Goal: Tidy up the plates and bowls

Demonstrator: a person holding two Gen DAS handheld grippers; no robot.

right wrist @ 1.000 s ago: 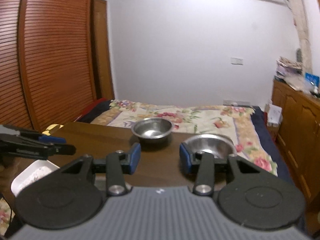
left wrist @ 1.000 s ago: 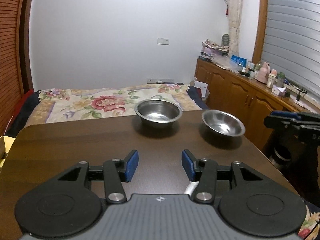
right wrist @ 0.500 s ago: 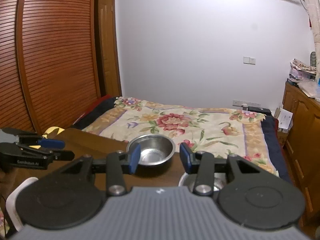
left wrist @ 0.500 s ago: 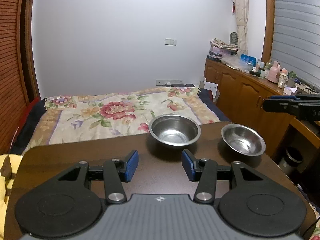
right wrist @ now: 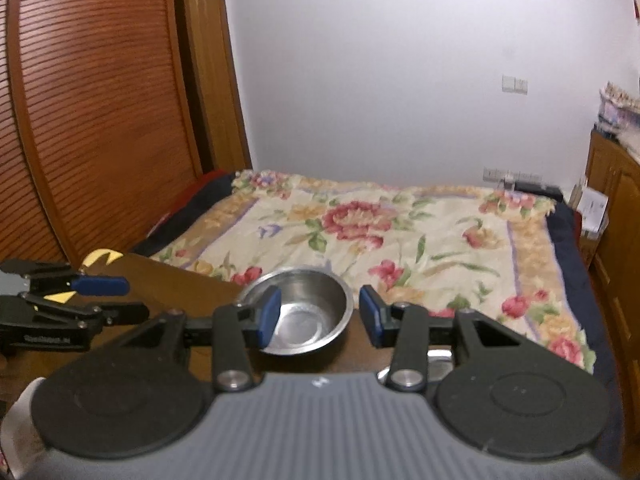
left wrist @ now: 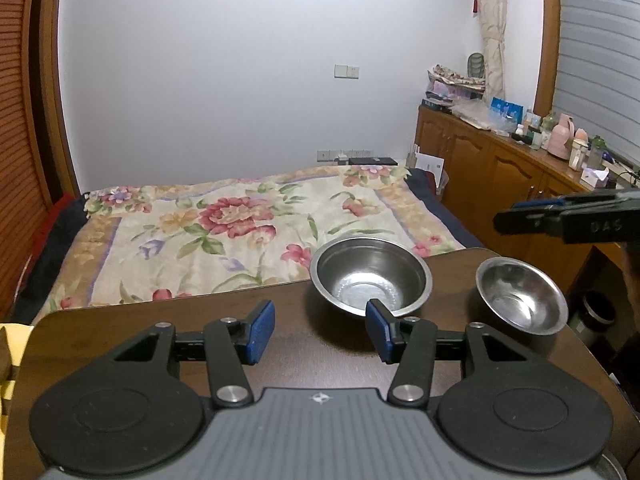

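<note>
Both grippers, left (left wrist: 319,331) and right (right wrist: 316,317), part open and empty, aimed toward two steel bowls (left wrist: 371,277) (left wrist: 521,296) set apart on the table (left wrist: 120,332), presumably for stacking.

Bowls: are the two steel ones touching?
Apart. Left wrist view shows bare table between the big bowl and the small bowl.

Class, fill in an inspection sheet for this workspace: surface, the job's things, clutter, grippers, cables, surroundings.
Surface: dark wooden table, rounded corners.
Job's things: larger steel bowl and smaller steel bowl, both upright, empty, apart, near the far edge.
Clutter: white dish at the table's left, partly hidden.
Grippers: left gripper and right gripper open, nothing between fingers.
Cables: nothing seen.
Surroundings: floral bedspread, wooden cabinets, louvred doors.
</note>
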